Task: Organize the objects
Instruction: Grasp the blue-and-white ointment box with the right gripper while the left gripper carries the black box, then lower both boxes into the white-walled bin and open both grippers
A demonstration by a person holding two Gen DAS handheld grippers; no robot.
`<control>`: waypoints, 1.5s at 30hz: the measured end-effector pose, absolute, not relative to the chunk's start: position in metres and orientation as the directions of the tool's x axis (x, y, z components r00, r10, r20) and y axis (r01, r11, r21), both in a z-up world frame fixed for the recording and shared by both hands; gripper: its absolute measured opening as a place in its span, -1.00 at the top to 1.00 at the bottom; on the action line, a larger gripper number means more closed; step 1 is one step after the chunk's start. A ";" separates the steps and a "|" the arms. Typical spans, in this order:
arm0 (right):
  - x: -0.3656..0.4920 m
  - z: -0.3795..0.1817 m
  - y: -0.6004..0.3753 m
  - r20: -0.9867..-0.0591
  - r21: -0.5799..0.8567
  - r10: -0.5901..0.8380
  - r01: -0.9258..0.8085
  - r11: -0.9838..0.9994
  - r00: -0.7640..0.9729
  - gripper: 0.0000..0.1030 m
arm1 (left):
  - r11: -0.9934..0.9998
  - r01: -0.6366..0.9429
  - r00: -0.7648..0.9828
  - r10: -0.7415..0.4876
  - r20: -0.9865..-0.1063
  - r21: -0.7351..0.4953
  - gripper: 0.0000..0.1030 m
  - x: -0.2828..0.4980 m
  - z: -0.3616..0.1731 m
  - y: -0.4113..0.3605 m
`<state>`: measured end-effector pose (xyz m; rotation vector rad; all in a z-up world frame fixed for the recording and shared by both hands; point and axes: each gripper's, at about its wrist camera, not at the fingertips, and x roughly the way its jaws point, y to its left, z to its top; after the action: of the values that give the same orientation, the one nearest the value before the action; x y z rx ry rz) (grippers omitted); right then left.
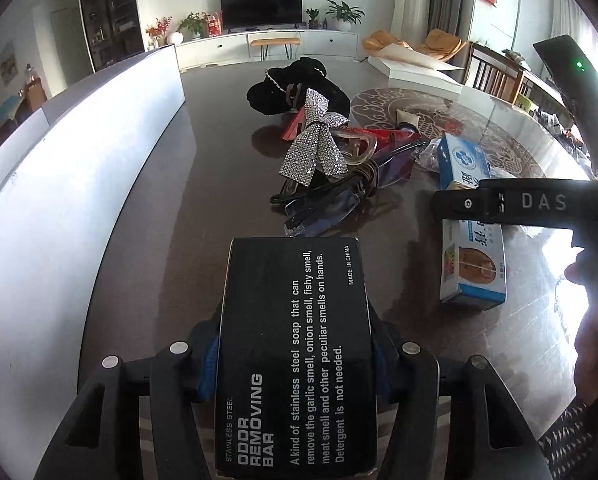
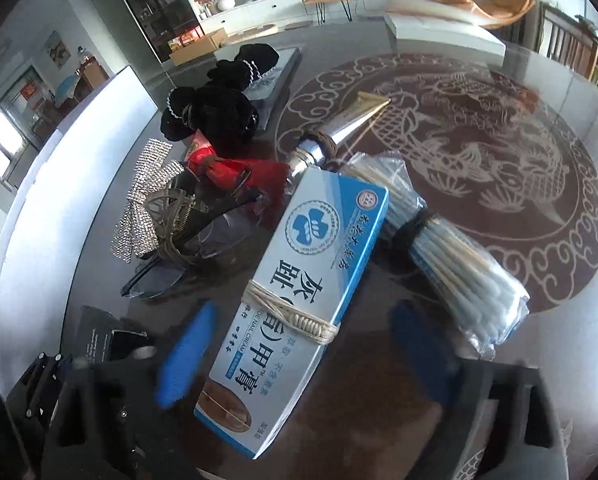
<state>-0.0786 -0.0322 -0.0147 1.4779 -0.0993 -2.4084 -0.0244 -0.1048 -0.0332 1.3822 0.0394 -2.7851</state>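
Note:
In the left wrist view my left gripper (image 1: 295,360) is shut on a black box (image 1: 295,340) printed "odor removing bar", with the blue pads (image 1: 209,364) against its two long sides, above the dark table (image 1: 159,240). To the right lies a blue and white nail cream box (image 1: 473,268) bound with string. A black finger of my right gripper (image 1: 499,204) reaches across that box. In the right wrist view the nail cream box (image 2: 299,280) lies slanted between the blurred blue pads (image 2: 187,356) of my right gripper (image 2: 299,356). A gap shows beside the box on the right, so the jaws stand open around it.
A pile sits mid-table: a rhinestone bow (image 1: 315,140), black velvet scrunchies (image 2: 219,108), glasses (image 1: 319,208), a hair claw (image 2: 171,208), a red item (image 2: 235,168) and a silver tube (image 2: 339,136). A bag of cotton swabs (image 2: 451,264) lies right of the box. A white panel (image 1: 59,200) borders the left.

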 end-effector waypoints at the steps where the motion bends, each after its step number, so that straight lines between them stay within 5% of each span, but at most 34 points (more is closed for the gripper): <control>1: -0.076 -0.013 -0.029 -0.851 0.245 -0.322 0.230 -0.942 -0.414 0.01 | -0.999 0.040 -0.610 -0.016 -0.792 -0.011 -0.11 -0.021 -0.031 -0.105; 14: -0.040 0.061 -0.034 -0.739 0.464 -0.567 0.334 -0.820 -0.365 0.12 | -0.975 0.062 -0.720 0.105 -0.686 -0.214 -0.11 0.020 0.070 -0.182; 18: -0.034 0.106 -0.089 -0.669 0.498 -0.665 0.464 -0.732 -0.332 0.12 | -0.968 0.148 -0.751 0.023 -0.660 -0.201 -0.11 0.032 0.107 -0.241; 24: -0.031 0.164 -0.203 -0.569 0.553 -0.797 0.623 -0.553 -0.203 0.12 | -0.938 0.345 -0.690 -0.235 -0.685 -0.026 -0.11 0.040 0.115 -0.331; 30: -0.038 0.145 -0.321 -0.611 0.554 -0.789 0.674 -0.489 -0.070 0.10 | -0.886 0.453 -0.494 -0.343 -0.799 0.100 -0.14 0.027 0.068 -0.381; 31: -0.039 0.134 -0.338 -0.639 0.533 -0.767 0.687 -0.495 -0.057 0.05 | -0.869 0.471 -0.438 -0.376 -0.817 0.148 -0.24 0.023 0.057 -0.384; 33: -0.039 0.117 -0.357 -0.698 0.468 -0.713 0.712 -0.524 -0.066 -0.59 | -0.835 0.496 -0.352 -0.445 -0.823 0.239 -0.61 0.018 0.041 -0.386; 35: -0.036 0.114 -0.351 -0.701 0.420 -0.704 0.732 -0.537 -0.115 -0.76 | -0.826 0.490 -0.345 -0.478 -0.808 0.279 -0.71 0.018 0.036 -0.381; 40: -0.029 0.128 -0.281 -0.655 0.312 -0.691 0.724 -0.616 -0.306 -1.00 | -0.841 0.495 -0.459 -0.468 -0.756 0.220 -0.71 0.025 0.053 -0.362; 45: -0.025 0.102 -0.176 -0.673 0.209 -0.575 0.626 -0.751 -0.466 -1.00 | -0.936 0.349 -0.656 -0.271 -0.704 0.035 -0.71 0.029 0.087 -0.308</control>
<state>-0.0246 -0.1759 0.1020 0.9825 0.0871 -2.2146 0.0295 -0.3077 0.0868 1.0728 0.1466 -2.5802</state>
